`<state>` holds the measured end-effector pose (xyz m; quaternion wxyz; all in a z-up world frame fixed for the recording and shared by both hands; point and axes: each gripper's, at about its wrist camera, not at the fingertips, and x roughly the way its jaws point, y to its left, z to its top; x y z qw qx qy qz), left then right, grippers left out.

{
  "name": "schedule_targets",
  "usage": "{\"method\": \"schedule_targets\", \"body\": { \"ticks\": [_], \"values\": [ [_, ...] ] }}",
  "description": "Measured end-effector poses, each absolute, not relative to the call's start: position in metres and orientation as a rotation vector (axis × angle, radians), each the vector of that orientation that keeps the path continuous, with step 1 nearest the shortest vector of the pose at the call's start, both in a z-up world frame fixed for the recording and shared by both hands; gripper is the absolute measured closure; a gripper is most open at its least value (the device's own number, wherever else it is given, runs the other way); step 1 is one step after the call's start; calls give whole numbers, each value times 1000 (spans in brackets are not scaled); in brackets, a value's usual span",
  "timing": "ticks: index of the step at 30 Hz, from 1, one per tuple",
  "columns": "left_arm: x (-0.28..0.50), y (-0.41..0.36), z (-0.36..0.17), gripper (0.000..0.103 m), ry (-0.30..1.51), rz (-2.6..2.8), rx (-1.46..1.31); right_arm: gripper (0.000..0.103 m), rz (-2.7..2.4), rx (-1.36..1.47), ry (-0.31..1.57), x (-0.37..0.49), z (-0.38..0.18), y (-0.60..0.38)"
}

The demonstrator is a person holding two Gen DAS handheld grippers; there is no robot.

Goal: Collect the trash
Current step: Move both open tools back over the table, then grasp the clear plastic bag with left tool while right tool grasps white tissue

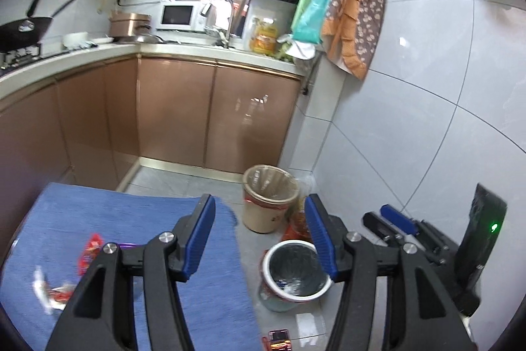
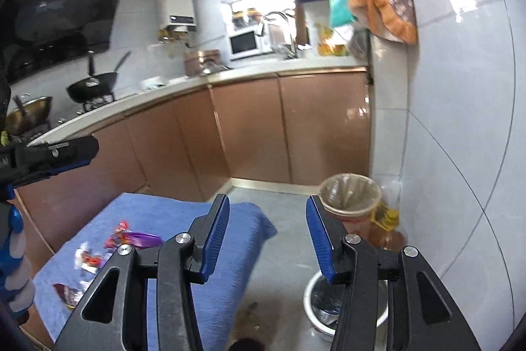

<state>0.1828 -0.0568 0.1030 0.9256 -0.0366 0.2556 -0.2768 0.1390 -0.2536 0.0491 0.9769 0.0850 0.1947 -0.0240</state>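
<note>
Several snack wrappers lie on a blue cloth (image 1: 148, 219): a red wrapper (image 1: 90, 252) and a white-and-red wrapper (image 1: 49, 288). The right wrist view shows the same wrappers (image 2: 87, 259) beside a purple object (image 2: 144, 237). To the cloth's right, on the floor, stands a white-rimmed bin (image 1: 296, 268) with a dark liner and some trash inside. My left gripper (image 1: 259, 203) hangs open above the cloth's edge and this bin, holding nothing. My right gripper (image 2: 268, 201) is also open and empty, raised above the cloth (image 2: 184, 219) and the white-rimmed bin (image 2: 312, 295).
A beige bin (image 1: 268, 196) with a clear liner stands by the wall, an oil bottle (image 2: 388, 226) next to it. Brown cabinets (image 1: 210, 117) and a crowded counter lie behind. A gloved hand (image 2: 16, 268) shows at left. A small device (image 1: 279, 341) lies on the floor.
</note>
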Motion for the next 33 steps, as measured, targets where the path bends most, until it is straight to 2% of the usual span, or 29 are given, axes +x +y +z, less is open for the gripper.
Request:
{"method": "schedule_targets", "body": {
  "ticks": [15,24,33],
  "values": [
    [178,85,90,48,528,-354,-75,51,128,162,367,138,66,-182],
    [199,155,44,48,622,-265,-93,51,241,180,467,165,35,-142],
    [225,212,-21,48,758,-195,-113,50,433,195,657,201,-25,-84]
  ]
}}
